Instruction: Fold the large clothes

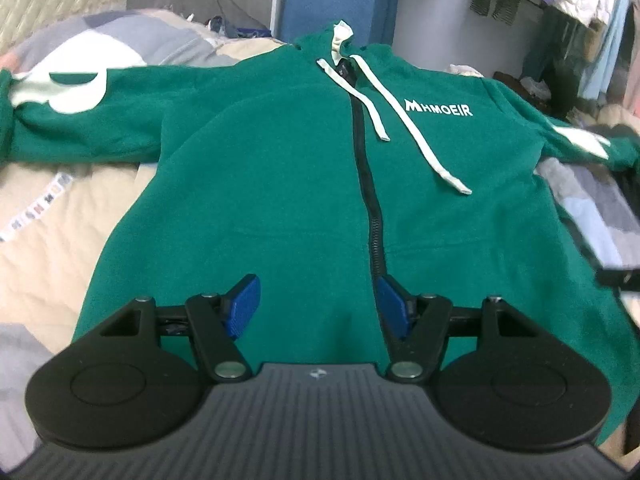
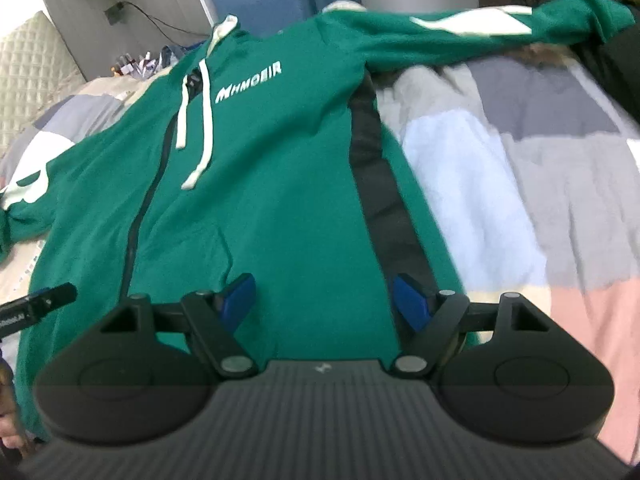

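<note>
Two claws hang over the near end of a green zip hoodie (image 1: 280, 152) that lies face up on a bed (image 1: 60, 248) covered with a patchwork quilt. Its body is flat, the zip (image 1: 370, 200) is closed down the middle and both sleeves are stretched straight out to the sides. I would say it has been laid out this way so that the sleeves and sides can be turned in cleanly; no fold has been made yet.

The left claw (image 1: 318, 306) sits just left of the zip near the hem, its blue pads spread with only cloth showing between them, so it is released and grasps nothing. The right claw (image 2: 324, 304) is over the other half of the body, close to the dark side panel (image 2: 374, 168), and it too is spread and empty. Both point down at the lower hem, which looks like the likely place for a first grip, one on each half.

Much is out of sight. The hem itself is covered by the claw housings in both views, so I cannot tell whether the pads touch the cloth or float above it. The left sleeve (image 1: 80, 116) runs off the picture edge, and the cuff of the right sleeve (image 2: 480, 30) falls among dark clothes at the bedside. The hood is bunched behind the collar, with only its white cords (image 1: 416, 124) clear. Everything in the background is blurred.
</note>
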